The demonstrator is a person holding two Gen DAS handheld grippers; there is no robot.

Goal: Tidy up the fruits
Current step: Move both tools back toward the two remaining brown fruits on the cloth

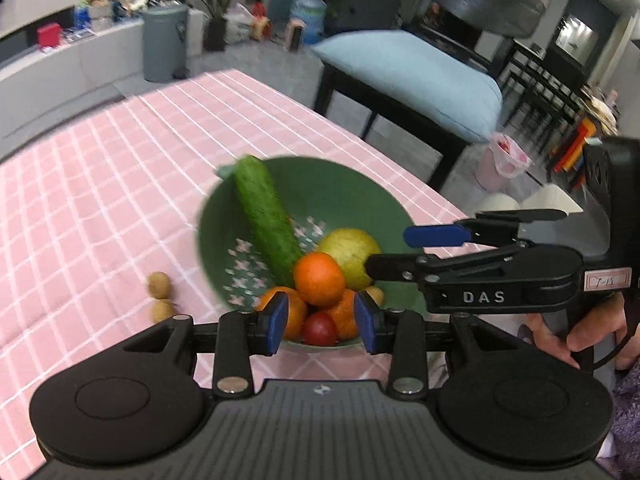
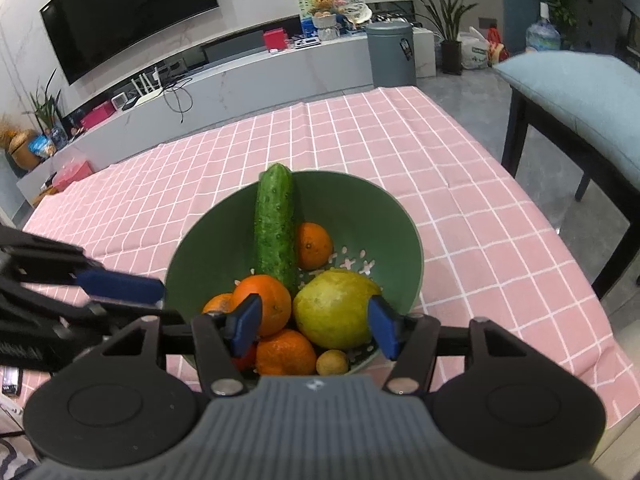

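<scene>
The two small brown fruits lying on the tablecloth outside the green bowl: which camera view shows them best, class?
The left wrist view: the two small brown fruits lie in plain sight left of the green bowl. The right wrist view does not show them.

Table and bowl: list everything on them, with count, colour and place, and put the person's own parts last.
Bowl: one, green, perforated bottom, on the table.
Tablecloth: one, pink with white grid, covering the table.
Cucumber: one, green, leaning on the bowl's far rim.
Oranges: at least four, orange, inside the bowl.
Pear: one, yellow-green, in the bowl's right side.
Red fruit: one, near rim, under the oranges.
Small brown fruits: two on the cloth left of the bowl, one in the bowl.
Left gripper: open, empty, over the bowl.
Right gripper: open, over the pear.
Hand: one, holding the right gripper's handle.
</scene>
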